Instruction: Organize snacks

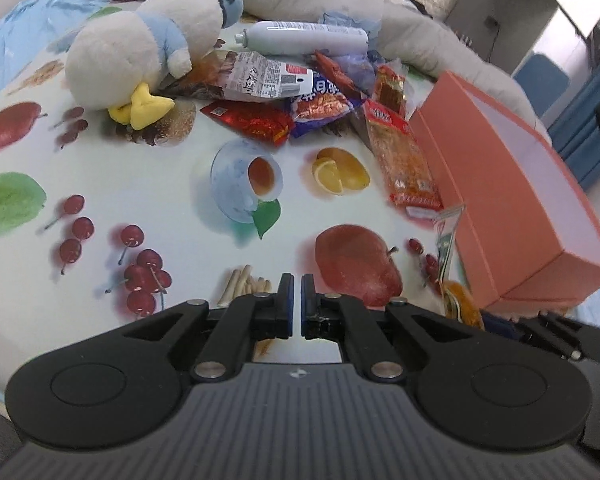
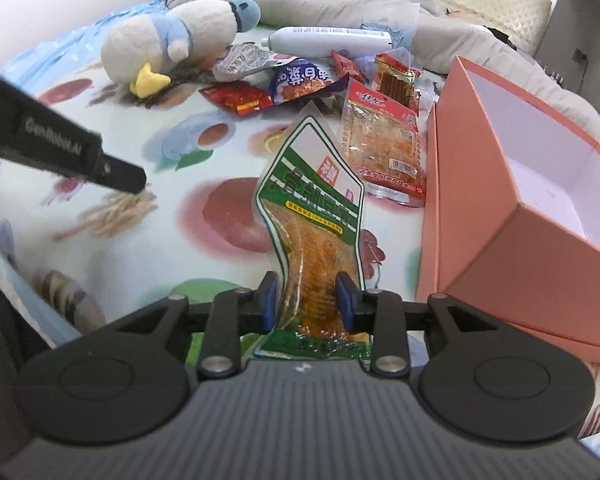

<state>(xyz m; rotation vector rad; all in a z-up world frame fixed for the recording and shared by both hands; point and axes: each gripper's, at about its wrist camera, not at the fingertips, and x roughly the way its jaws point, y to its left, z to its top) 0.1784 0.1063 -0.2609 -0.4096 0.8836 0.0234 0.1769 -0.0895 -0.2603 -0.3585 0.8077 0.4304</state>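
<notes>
My right gripper (image 2: 307,300) is shut on a green and orange snack packet (image 2: 316,208), held above the fruit-print tablecloth (image 2: 112,248) just left of the open pink box (image 2: 540,184). The packet's edge also shows in the left wrist view (image 1: 450,252), beside the box (image 1: 512,184). My left gripper (image 1: 297,300) is shut and empty, low over the cloth (image 1: 160,184); its finger shows in the right wrist view (image 2: 100,162). Several snack packets (image 1: 300,96) lie piled at the back, with a red-orange packet (image 1: 404,152) nearest the box.
A white and blue plush duck (image 1: 140,52) and a white bottle lying on its side (image 1: 304,36) sit behind the pile. Grey bedding (image 1: 420,28) wraps the far edge. The pink box is white inside and holds nothing visible.
</notes>
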